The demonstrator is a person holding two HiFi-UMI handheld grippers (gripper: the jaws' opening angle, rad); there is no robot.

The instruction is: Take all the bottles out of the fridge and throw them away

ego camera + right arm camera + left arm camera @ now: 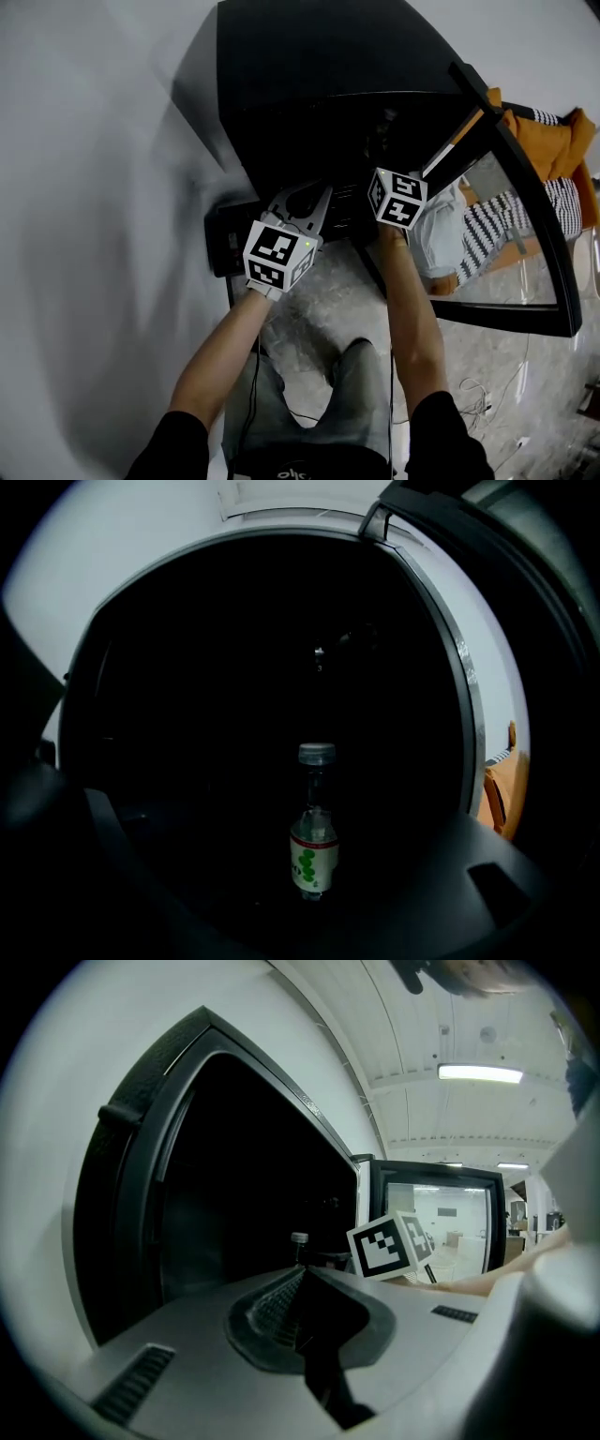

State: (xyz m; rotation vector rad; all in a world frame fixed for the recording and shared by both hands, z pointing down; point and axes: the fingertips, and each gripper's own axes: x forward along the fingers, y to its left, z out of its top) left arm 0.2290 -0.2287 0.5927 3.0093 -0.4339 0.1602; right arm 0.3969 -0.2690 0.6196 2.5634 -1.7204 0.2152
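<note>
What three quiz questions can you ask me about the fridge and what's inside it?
1. True or false: the bottle is lying on its side in the fridge.
2. Pick one: the spots on the bottle's label are A) red, B) green, C) blue.
3. Fill the gap: the fridge door is ___.

Key: 1 false, it stands upright. 2 B. 3 open.
</note>
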